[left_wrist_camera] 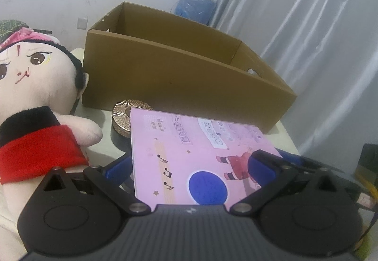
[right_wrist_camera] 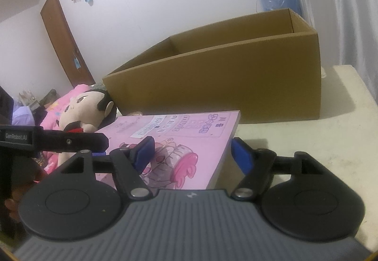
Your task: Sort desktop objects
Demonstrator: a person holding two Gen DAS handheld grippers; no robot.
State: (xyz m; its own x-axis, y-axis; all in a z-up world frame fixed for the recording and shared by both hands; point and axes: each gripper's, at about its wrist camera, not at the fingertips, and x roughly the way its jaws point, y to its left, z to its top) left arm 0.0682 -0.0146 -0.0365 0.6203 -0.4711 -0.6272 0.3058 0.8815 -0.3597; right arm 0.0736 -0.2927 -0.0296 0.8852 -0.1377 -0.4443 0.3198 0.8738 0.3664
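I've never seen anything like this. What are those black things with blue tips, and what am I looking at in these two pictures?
Each is a claw that a person holds by hand; a wide-angle camera on it looks along its two blue-padded fingers. One picture comes from the left claw, the other from the right claw. On the cream table: an open cardboard box, a plush doll, a gold-lidded jar. A pink children's book sits between both claws' fingers. The right one stands open; whether the left grips, I cannot tell.
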